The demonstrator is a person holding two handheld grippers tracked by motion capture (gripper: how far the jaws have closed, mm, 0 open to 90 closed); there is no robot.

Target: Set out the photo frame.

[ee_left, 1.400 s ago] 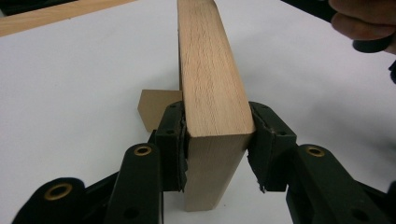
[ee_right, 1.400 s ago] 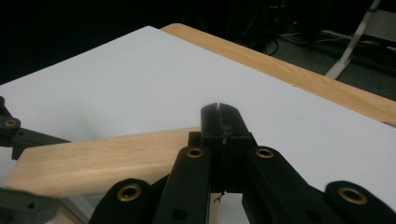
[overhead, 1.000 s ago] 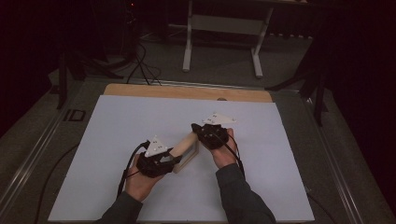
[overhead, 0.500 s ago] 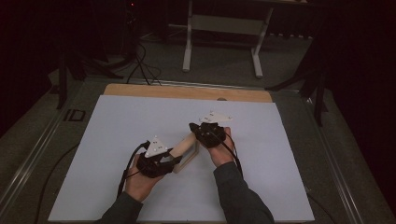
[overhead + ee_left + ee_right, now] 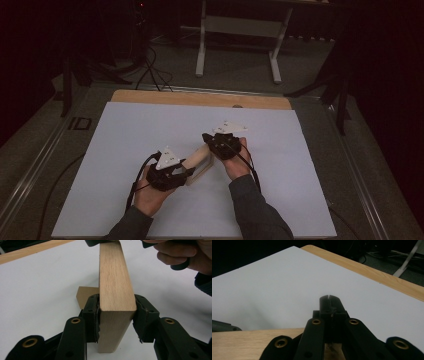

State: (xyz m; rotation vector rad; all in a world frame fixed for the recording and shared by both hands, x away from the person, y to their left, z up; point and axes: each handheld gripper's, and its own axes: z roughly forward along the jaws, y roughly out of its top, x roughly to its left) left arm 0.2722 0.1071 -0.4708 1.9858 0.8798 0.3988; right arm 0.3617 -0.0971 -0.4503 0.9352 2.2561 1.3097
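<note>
Wooden block (image 5: 115, 295) held on edge just above the white sheet (image 5: 125, 150), left gripper (image 5: 115, 320) pinching its near end across the width; likely steadying it. Right gripper (image 5: 331, 305), jaws pressed together, rests over the far end, gripping nothing

I work in what looks like a dim lab or recording studio; a white sheet (image 5: 150, 150) covers my wooden tabletop (image 5: 200, 98); beyond the tabletop, black cables (image 5: 150, 65) snake over grey carpet; farther behind it stands a white-legged bench frame (image 5: 239, 45); darkness surrounds the tabletop.
</note>
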